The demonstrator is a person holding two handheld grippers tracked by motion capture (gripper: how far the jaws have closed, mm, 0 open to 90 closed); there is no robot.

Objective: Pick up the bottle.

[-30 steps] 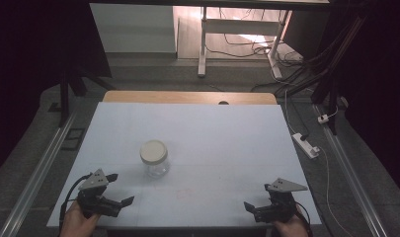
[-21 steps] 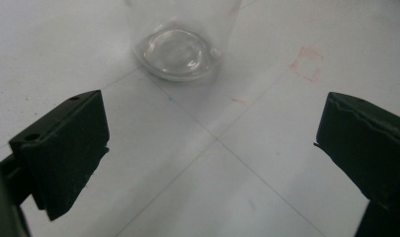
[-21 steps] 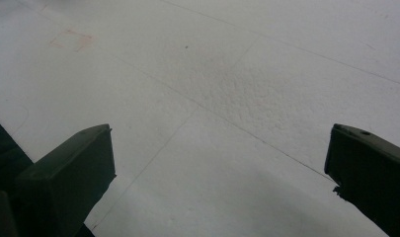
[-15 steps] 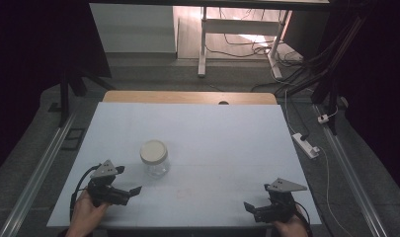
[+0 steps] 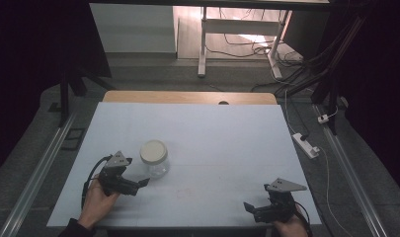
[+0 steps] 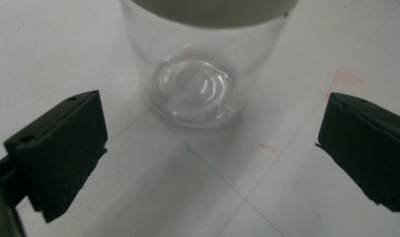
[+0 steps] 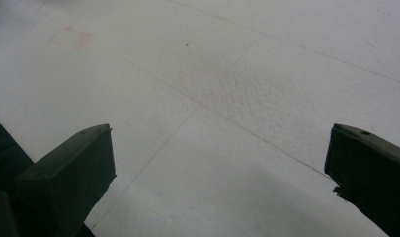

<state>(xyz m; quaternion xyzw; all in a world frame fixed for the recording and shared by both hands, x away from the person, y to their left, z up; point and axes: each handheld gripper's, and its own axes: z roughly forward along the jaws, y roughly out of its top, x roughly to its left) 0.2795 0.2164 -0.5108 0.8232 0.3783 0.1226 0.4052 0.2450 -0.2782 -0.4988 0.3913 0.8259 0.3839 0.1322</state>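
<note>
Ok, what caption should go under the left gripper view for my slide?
Open left hand-held gripper faces a clear lidded jar on the white table.

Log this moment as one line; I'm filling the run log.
left claw: open, just short of jar | right claw: open, over bare table | jar: upright, lidded, untouched

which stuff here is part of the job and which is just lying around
In the job:
- clear jar with a pale lid, standing upright on the table
- left tool, open, pointed at the jar from close by, not touching it
- right tool, open, at the table's near right corner

Lying about:
- power strip on the floor at the right
- cables beyond the table
</note>
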